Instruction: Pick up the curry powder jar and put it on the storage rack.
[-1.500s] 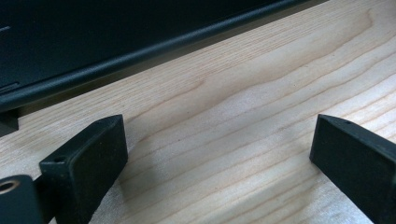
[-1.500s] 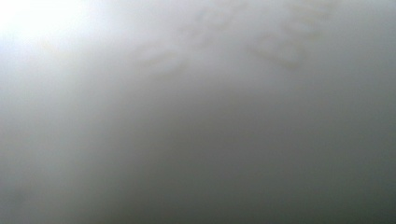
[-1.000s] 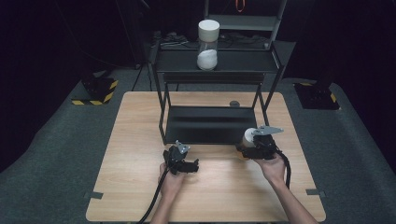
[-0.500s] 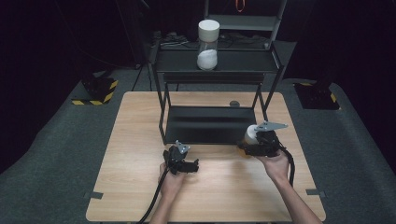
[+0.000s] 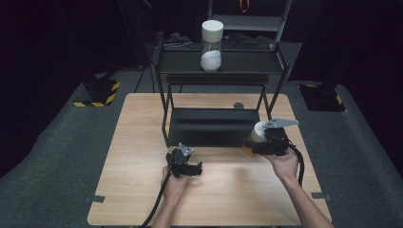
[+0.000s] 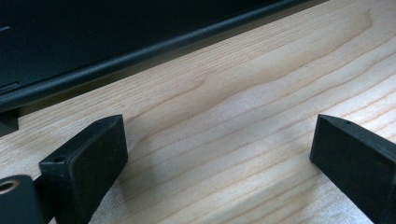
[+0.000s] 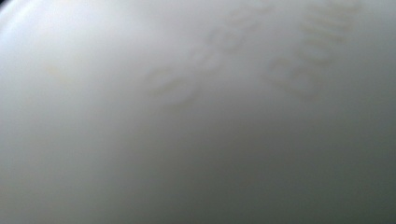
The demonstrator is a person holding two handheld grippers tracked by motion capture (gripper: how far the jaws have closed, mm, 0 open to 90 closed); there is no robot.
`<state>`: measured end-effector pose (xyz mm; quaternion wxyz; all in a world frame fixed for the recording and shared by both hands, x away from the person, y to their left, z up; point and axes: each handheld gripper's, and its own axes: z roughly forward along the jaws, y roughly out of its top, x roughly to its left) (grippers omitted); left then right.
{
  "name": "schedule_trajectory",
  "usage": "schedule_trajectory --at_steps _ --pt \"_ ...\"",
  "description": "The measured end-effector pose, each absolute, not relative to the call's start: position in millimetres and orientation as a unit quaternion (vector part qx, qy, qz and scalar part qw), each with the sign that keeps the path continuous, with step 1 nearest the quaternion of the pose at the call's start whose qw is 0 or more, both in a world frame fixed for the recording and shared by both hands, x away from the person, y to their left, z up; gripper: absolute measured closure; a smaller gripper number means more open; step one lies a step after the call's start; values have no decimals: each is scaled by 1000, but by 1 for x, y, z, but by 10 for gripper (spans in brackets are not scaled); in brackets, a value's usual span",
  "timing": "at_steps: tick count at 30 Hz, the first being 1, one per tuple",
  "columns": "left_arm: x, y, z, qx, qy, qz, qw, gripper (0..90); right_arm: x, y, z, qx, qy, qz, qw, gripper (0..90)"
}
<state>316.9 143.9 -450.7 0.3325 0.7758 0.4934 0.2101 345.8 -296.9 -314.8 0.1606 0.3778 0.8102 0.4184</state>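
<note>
Counted two jars: one tall jar (image 5: 212,45) up on the rack's top shelf (image 5: 247,61) at 12 o'clock, one white-lidded jar (image 5: 257,134) at 3 o'clock, just off the lower tray's (image 5: 214,126) right corner, lid (image 7: 187,112) pressed blurry against the lens. Two grippers. Right gripper (image 5: 266,142) clamped on that jar. Left gripper (image 5: 190,167) low at 6 o'clock, jaws apart over bare table (image 6: 233,93), tray edge (image 6: 140,51) just ahead. Open wood all along the near edge.
</note>
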Motion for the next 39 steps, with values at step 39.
schedule_trajectory --at_steps 39 --pt "317 144 -451 775 494 209 334 38 390 -278 -186 339 836 402 159 315"
